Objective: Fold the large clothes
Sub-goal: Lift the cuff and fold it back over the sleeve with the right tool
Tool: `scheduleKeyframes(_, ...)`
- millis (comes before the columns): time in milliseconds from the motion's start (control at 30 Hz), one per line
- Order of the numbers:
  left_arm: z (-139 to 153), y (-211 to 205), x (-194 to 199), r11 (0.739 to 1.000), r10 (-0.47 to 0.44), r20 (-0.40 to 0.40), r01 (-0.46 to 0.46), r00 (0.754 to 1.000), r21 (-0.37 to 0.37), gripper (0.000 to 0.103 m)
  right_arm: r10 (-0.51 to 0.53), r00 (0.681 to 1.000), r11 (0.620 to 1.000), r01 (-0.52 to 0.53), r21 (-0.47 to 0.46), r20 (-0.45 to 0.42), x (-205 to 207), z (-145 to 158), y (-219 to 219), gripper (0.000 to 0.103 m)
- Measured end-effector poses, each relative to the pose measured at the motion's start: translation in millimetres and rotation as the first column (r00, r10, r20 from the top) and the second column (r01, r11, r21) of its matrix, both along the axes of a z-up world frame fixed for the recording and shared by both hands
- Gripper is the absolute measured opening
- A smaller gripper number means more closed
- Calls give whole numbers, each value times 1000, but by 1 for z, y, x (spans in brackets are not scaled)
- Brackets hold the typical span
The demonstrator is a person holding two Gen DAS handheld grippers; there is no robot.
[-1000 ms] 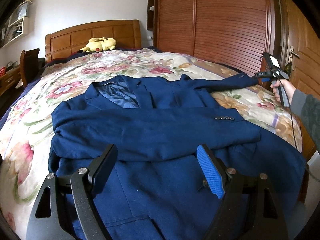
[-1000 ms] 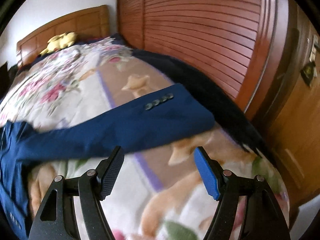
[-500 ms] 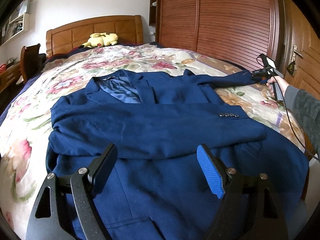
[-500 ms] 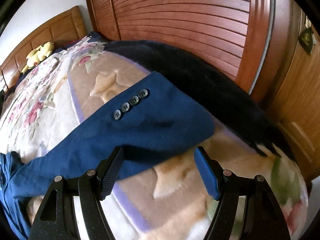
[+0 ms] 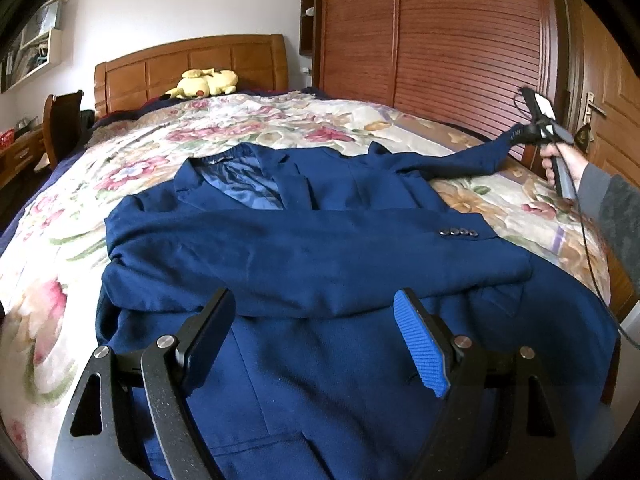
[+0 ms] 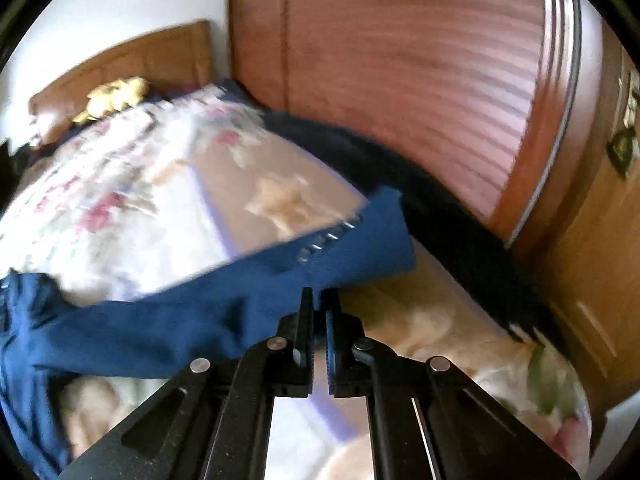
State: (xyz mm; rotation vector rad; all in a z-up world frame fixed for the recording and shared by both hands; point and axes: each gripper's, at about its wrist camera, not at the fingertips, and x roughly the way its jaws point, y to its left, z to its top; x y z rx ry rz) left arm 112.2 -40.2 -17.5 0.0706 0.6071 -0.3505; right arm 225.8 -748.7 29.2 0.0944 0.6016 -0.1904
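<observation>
The navy blazer (image 5: 320, 264) lies face up on the bed (image 5: 52, 264), collar toward the wooden headboard (image 5: 192, 68), spread over a floral quilt. One sleeve (image 5: 312, 256) is folded across its chest, the cuff with four buttons resting near the blazer's right edge. The other sleeve (image 6: 224, 300) stretches out sideways toward the wardrobe (image 5: 440, 32), its cuff raised off the quilt.

My right gripper (image 6: 318, 312) has that outstretched sleeve: the jaws are nearly closed, pinching the lower edge of the cloth just behind the cuff buttons. This view is smeared by motion, so fine detail is lost. From the left wrist camera I can see the right gripper (image 5: 520, 132) at the far end of the sleeve, with the hand (image 5: 564, 164) on its handle beside the door (image 5: 608, 92).

My left gripper (image 5: 316, 328) hovers over the blazer's lower front, jaws wide apart and holding nothing.

A yellow plush toy (image 5: 204, 84) sits against the headboard.
</observation>
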Motion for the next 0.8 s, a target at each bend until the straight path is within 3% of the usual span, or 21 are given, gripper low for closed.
scheduleKeyframes(367, 9, 11, -9, 1000, 11, 21, -11, 1000, -20, 82, 230, 969, 968, -218, -121, 95, -77, 64, 104, 2)
scheduleKeyframes(800, 18, 35, -26, 999, 34, 42, -33, 999, -38, 82, 408, 904, 897, -371, -240, 125, -158, 95, 188, 2)
